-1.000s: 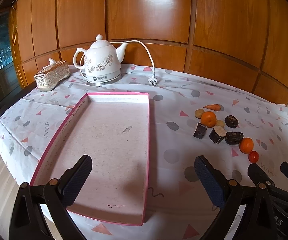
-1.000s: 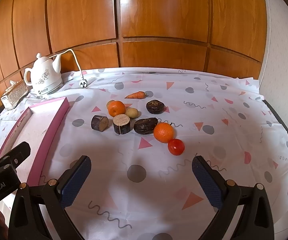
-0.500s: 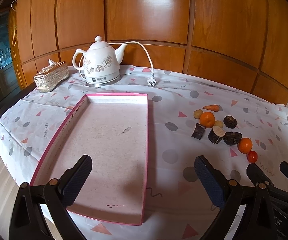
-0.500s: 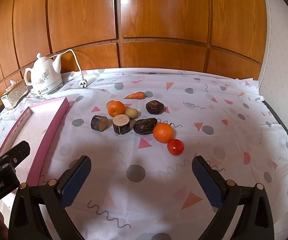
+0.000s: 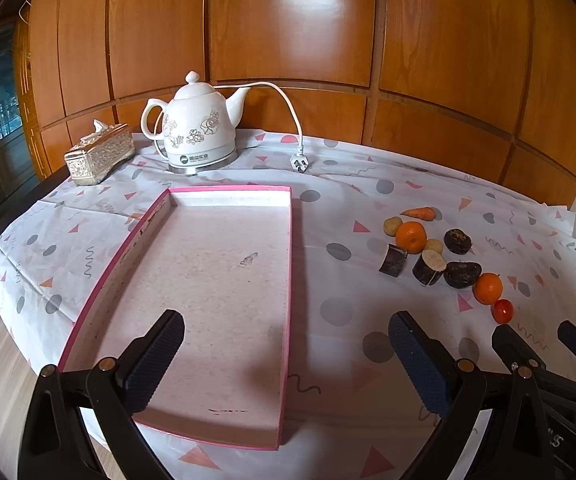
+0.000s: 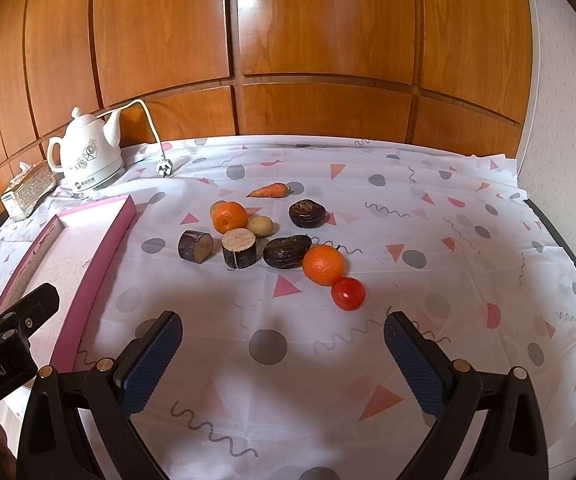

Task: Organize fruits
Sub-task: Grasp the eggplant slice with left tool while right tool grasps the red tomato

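In the left wrist view, our left gripper (image 5: 286,356) was spread wide and held nothing, hovering over the near end of the pink tray (image 5: 289,264), which filled the centre-left of the frame with its long axis running away from us. The tray was bare. The fruit lay well apart from it at the right of the frame: a string running from the carrot (image 5: 419,213) down through an orange (image 5: 411,236) and a second orange (image 5: 487,288) to the small tomato (image 5: 503,311) at the lower right. Our right gripper (image 5: 543,340) showed at the lower right edge, just beside the tomato. A white kettle (image 5: 196,128) and a tissue box (image 5: 100,154) stood at the upper left.

In the right wrist view, our right gripper (image 6: 284,354) was also wide and empty, low in the frame. The tomato (image 6: 348,293) lay just ahead, slightly right of centre, touching the nearer orange (image 6: 323,265); the cluster ran up and left from there to the carrot (image 6: 268,191). The tray (image 6: 100,256) sat at the left. We judged the right gripper far nearer the fruit, with the tomato the first piece in reach and the tray across to the left.
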A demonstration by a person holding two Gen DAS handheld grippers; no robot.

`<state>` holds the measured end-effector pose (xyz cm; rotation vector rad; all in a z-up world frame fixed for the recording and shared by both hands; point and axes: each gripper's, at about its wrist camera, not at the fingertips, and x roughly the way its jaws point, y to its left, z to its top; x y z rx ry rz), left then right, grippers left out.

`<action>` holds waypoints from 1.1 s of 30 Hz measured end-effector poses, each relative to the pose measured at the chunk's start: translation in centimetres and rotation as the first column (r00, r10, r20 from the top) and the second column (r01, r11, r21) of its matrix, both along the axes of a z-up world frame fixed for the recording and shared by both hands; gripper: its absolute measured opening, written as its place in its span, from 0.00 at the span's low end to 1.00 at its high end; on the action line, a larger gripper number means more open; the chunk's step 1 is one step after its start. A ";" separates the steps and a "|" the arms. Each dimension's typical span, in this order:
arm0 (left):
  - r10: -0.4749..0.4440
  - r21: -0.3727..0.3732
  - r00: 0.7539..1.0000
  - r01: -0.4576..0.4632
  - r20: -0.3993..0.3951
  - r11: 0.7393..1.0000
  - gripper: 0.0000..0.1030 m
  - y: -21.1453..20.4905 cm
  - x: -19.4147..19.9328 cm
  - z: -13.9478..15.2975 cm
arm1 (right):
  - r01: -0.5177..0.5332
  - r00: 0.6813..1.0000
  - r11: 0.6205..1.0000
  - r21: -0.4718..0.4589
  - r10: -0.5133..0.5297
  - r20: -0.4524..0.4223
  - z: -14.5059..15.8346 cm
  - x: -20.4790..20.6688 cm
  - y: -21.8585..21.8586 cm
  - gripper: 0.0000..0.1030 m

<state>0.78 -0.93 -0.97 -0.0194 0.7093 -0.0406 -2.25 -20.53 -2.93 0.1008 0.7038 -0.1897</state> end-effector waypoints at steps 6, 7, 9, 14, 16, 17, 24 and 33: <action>-0.022 -0.004 1.000 0.022 -0.013 1.000 1.00 -0.5 0.4 -0.3 | 0.000 1.000 1.000 0.014 0.000 -0.008 -0.4 0.3 -1.1 1.00; -0.037 -0.011 0.999 0.036 -0.018 0.999 1.00 -0.6 0.6 -0.4 | -0.001 1.000 1.000 0.021 0.001 -0.010 -0.5 0.4 -1.4 1.00; -0.075 -0.028 0.997 0.074 -0.022 0.997 1.00 -1.0 0.8 -0.5 | 0.005 1.000 0.999 0.038 -0.004 -0.026 -0.9 0.8 -2.4 0.99; -0.184 -0.065 0.981 0.180 -0.057 0.982 1.00 -2.6 1.6 -1.0 | 0.049 0.998 0.996 0.081 -0.044 -0.053 -2.2 1.1 -5.6 0.86; -0.217 -0.059 0.974 0.213 -0.068 0.975 1.00 -3.6 1.9 -1.1 | 0.060 0.996 0.994 0.090 -0.054 -0.073 -2.7 1.4 -6.6 0.71; -0.231 -0.054 0.971 0.227 -0.069 0.972 1.00 -4.0 2.1 -1.2 | 0.066 0.995 0.993 0.099 -0.057 -0.085 -3.1 1.7 -7.2 0.67; -0.254 -0.067 0.957 0.247 -0.140 0.967 0.99 -5.2 3.6 -2.6 | 0.048 0.993 0.987 0.152 -0.031 -0.115 -4.5 2.8 -8.7 0.46; -0.279 -0.038 0.951 0.276 -0.134 0.960 0.90 -7.1 5.9 -2.8 | -0.024 0.991 0.992 0.128 0.040 -0.125 -5.2 5.5 -8.2 0.37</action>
